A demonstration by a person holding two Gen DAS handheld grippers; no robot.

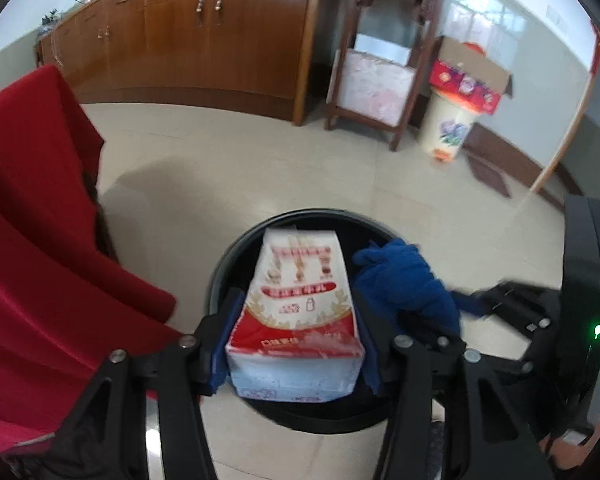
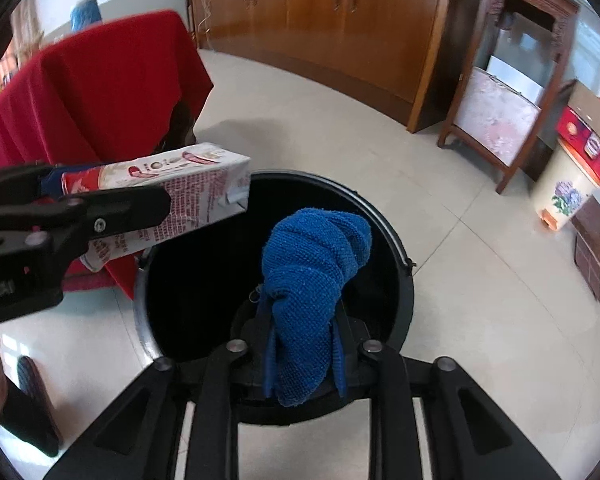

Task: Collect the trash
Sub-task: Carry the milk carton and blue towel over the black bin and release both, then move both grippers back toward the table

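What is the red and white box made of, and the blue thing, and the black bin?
The red and white box looks like coated paper carton: printed faces, sharp folded edges, a sealed flap at its end. The blue thing looks like soft knitted or terry cloth: a nubbly weave, bunched in folds. The black bin seems to be smooth plastic with a faint sheen on its rim, though painted metal is possible.

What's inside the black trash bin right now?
Nothing can be made out inside the black bin; its interior reads as plain dark. The milk carton and the blue cloth are both held above its opening, and they hide part of the bottom.
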